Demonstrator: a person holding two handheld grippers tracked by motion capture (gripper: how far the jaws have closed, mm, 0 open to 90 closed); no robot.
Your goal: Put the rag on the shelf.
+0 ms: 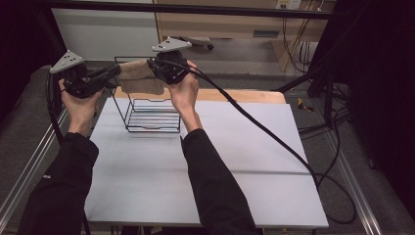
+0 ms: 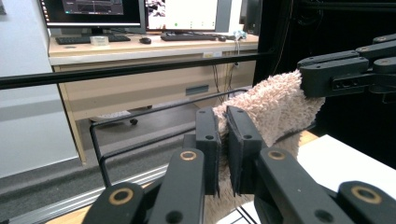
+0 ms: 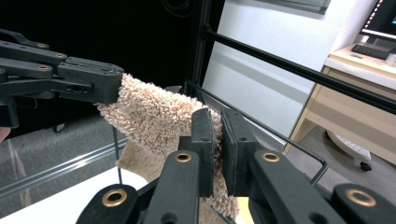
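A beige fluffy towel hangs over the top rim of a black wire rack at the back left of the white table. My left gripper is shut on the towel's left end and my right gripper on its right end, stretching it between them. In the left gripper view my jaws pinch the towel, with the right gripper clamped on its far corner. In the right gripper view my jaws grip the towel, and the left gripper holds the far corner.
A thick black cable trails from the right gripper across the table to its right edge. A wooden strip runs along the table's back. A black frame bar crosses in front of a desk with monitors.
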